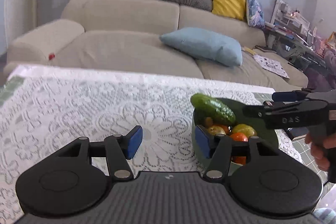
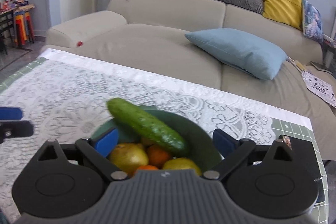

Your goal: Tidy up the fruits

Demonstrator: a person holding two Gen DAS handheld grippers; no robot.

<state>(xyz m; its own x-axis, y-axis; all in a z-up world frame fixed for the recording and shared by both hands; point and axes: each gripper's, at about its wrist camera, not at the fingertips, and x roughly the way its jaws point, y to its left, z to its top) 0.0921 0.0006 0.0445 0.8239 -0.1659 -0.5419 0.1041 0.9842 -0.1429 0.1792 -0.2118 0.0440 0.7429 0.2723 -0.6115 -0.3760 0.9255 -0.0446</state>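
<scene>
Right tongs (image 2: 166,143) agape just behind bowl-propped cucumber (image 2: 147,124).

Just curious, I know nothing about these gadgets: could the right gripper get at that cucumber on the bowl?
Probably yes. The right gripper is open just before the cucumber, which lies atop the fruit in the green bowl, nothing between.

A green bowl (image 2: 201,140) stands on the lace-covered desk (image 2: 63,93), near its right end. A cucumber (image 2: 147,125) lies tilted across the fruit, its far end jutting over the rim. Under it sit a yellow pear (image 2: 128,156), oranges (image 2: 157,153) and a lemon (image 2: 180,164).
</scene>
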